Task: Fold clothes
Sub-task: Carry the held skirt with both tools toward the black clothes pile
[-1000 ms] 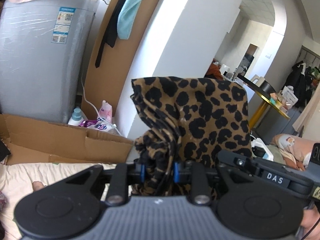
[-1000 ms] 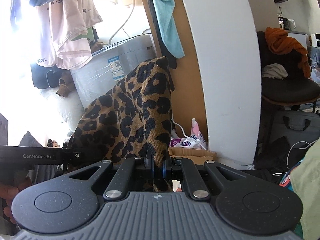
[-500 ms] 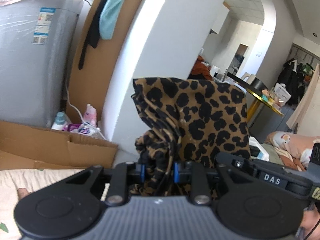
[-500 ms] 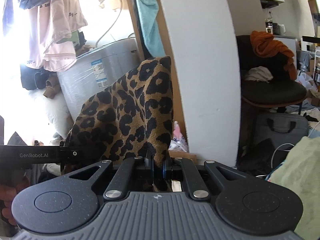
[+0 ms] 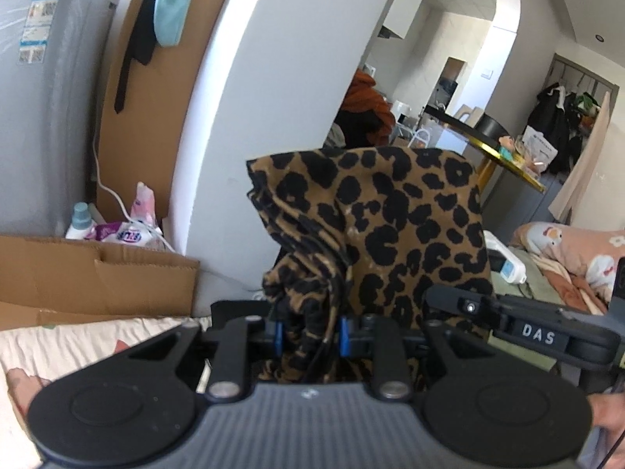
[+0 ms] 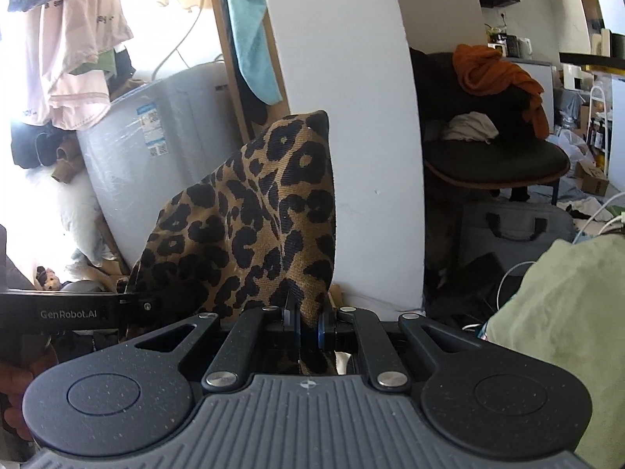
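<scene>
**A:** What does the left wrist view carry that the other lacks?

**B:** At far left, a grey washing machine (image 5: 43, 90) with a cardboard box (image 5: 97, 269) in front of it and a detergent bottle (image 5: 80, 221) behind the flap. Centre frame, the left gripper (image 5: 308, 332) is clenched on a bunched, thick wad of the leopard-print garment (image 5: 390, 226), which stands up above its fingers and spreads to the right. Further right, the right gripper (image 5: 539, 336), marked "DAS", crosses the frame from the side, with a floral blanket (image 5: 578, 250) beyond it.

**A:** And the right wrist view?

**B:** Pink laundry (image 6: 78, 51) hangs at upper left against a blown-out window. Near left, the left gripper (image 6: 78, 314), lettered "GenRobot.AI", enters side-on. In the middle, the right gripper (image 6: 308, 326) is closed tight on a thin edge of the leopard-print garment (image 6: 254, 226), the cloth rising to a peak above it against a white pillar (image 6: 351, 117). At right, an orange garment (image 6: 496, 74) lies over a dark chair (image 6: 504, 164); a pale green cloth (image 6: 558, 332) fills the near right.

**A:** What stays out of sight?

**B:** The lower part of the garment hangs behind both gripper bodies. What kind of clothing it is cannot be told. The hands show only as slivers at the frame edges.
</scene>
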Demonstrator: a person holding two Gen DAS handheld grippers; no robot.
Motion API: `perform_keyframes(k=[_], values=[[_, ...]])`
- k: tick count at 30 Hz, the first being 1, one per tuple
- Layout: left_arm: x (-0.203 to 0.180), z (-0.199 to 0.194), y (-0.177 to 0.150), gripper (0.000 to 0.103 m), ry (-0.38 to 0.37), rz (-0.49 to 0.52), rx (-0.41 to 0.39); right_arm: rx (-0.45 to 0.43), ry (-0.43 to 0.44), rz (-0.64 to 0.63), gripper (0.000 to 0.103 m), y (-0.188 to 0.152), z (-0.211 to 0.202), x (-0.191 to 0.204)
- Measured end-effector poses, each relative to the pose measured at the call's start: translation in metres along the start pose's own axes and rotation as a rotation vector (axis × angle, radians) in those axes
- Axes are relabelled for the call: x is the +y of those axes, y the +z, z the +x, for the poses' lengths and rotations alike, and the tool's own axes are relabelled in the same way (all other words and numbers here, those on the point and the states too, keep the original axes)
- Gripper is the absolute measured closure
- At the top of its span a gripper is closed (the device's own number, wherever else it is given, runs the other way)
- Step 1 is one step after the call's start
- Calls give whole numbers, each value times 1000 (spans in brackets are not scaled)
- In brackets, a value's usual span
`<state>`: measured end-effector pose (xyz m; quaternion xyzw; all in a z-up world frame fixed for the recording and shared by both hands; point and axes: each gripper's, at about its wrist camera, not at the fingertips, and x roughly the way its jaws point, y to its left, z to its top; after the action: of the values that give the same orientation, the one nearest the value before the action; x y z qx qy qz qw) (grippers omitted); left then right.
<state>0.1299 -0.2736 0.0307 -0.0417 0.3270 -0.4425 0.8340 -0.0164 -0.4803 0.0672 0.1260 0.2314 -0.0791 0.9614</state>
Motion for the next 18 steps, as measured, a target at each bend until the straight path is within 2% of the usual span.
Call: perform_keyframes(k=[9, 18], values=[[13, 38, -21, 76, -6, -18, 20, 31, -24, 6, 97, -28, 35, -25], [17, 91, -58, 76, -85, -31, 79, 62, -88, 38, 97, -68, 60, -64]])
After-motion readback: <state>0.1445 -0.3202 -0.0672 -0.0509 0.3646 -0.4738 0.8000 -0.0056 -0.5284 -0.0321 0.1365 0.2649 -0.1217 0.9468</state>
